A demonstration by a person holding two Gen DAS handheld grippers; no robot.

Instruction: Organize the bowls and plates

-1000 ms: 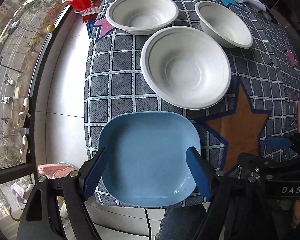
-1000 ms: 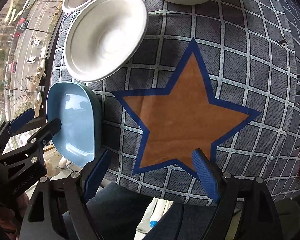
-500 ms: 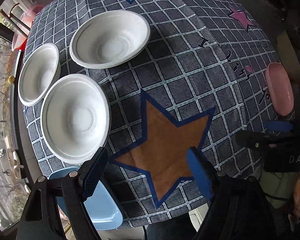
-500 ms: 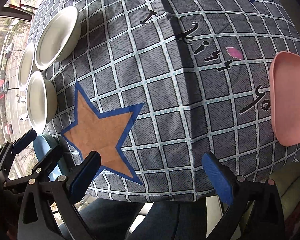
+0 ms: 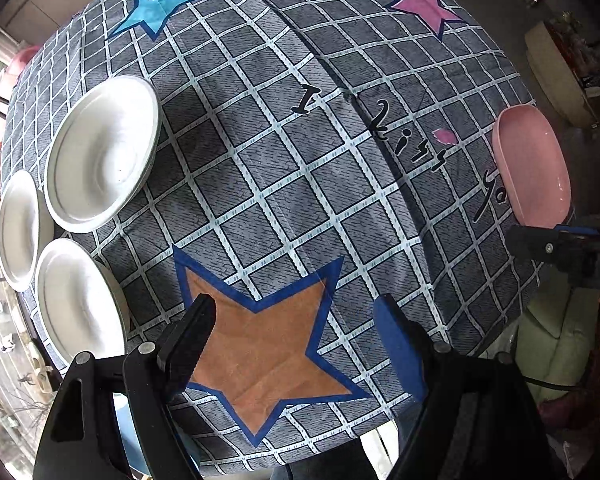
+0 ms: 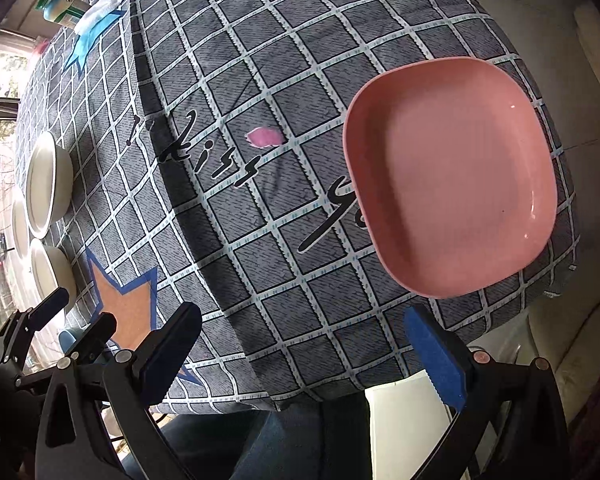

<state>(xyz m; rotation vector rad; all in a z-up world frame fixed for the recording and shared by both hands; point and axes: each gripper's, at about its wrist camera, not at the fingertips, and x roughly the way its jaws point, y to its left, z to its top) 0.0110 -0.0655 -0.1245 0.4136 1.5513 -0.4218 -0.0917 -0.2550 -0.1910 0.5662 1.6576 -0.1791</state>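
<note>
The right hand-held gripper (image 6: 312,356) hangs over the near right part of the bench (image 6: 260,216), its blue-padded jaws spread wide with nothing between them; only the checked cloth (image 6: 228,80) shows in the gap. Just beyond the jaws and a little to the right lies the pink plate (image 6: 452,172), a rounded square dish with a raised rim, sitting close to the near right corner of the bench with its near edge almost at the drop. The left hand-held gripper (image 5: 296,340) is also spread and empty, poised over the orange star (image 5: 260,344) printed on the cloth. At the left side sit three white bowls (image 5: 100,152), close together but not nested, and a sliver of a blue plate (image 6: 66,338) peeks from behind the left tool at the near left edge. The pink plate looks like smooth, glossy plastic: probably light and stiff, unlikely to break, but slick under the pads, and too broad to span across its width. The sensible hold, as I judge it, is on the rim, one pad inside the lip and one under the outer edge, on the near side where the plate is closest to the jaws. Because the cloth is soft and the plate lies near the edge, a nudge could slide it off rather than lift it. The white bowls look thin and light, perhaps pressed fibre, and would likely flex if pinched hard at the rim.
</note>
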